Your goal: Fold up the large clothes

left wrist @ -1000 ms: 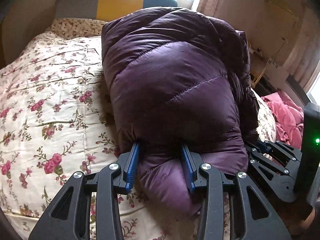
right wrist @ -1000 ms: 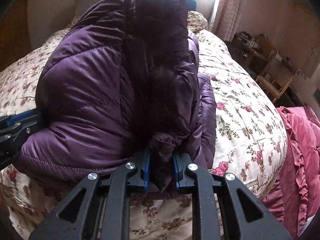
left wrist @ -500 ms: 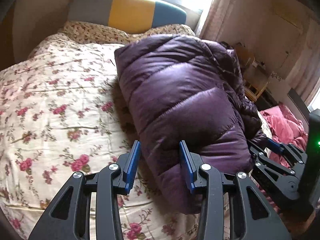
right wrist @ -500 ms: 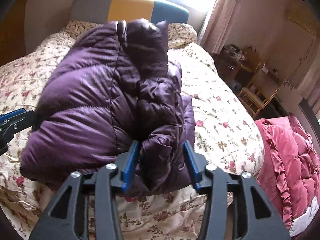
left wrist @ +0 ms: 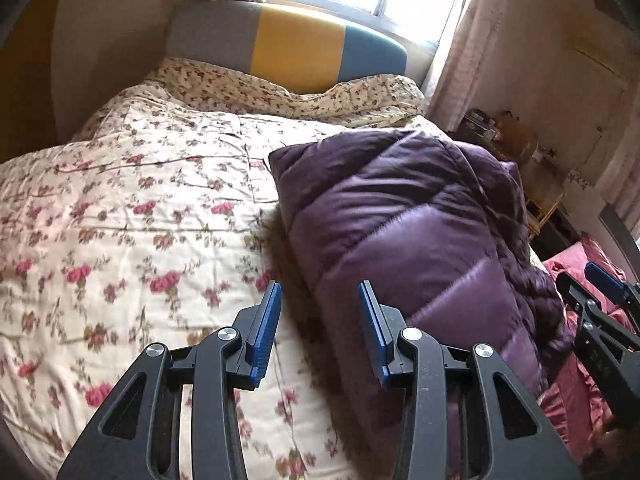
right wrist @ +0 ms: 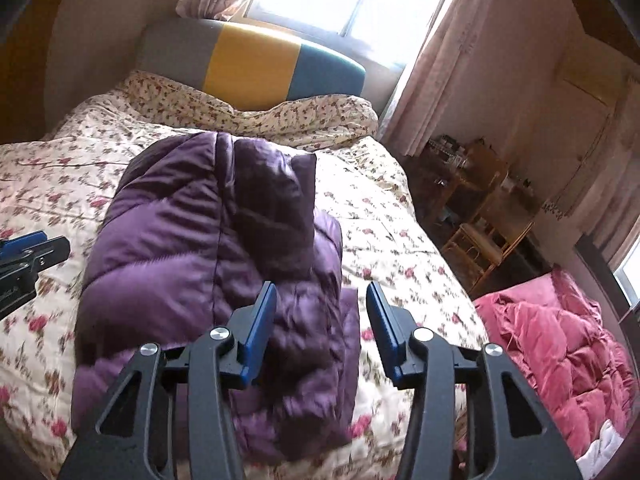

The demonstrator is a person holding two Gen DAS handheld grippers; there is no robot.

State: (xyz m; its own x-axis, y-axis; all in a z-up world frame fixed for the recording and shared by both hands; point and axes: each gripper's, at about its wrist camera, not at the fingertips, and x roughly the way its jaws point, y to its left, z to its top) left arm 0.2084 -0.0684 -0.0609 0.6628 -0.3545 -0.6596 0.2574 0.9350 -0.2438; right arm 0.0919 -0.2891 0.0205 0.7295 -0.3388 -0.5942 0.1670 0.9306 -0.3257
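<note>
Two tools hang above the bed point(left wrist: 120, 208), both spread wide and holding nothing. Ahead of the left tool point(left wrist: 318, 332) and to its right lies the purple down jacket point(left wrist: 420, 232), folded into a thick bundle on the floral quilt; the tool's right pad sits over the bundle's near left edge, its left pad over bare quilt. From the right tool point(right wrist: 322, 332) the same jacket point(right wrist: 208, 264) lies ahead and to its left, with a darker folded layer running up the middle and the loose near end under the tool's left pad. A pink quilt point(right wrist: 560, 344) is heaped off to the right of that tool, beside the bed.

The fold looks made and let go, so the step in hand is judged to be tidying. Down filling springs back, so press flat along the top with the pads rather than pinching, working from the near end toward the headboard point(left wrist: 288, 44). If the dark middle layer bulges, tuck its edge under with one tool while the other steadies the opposite side. Keep both tools clear of each other.
</note>
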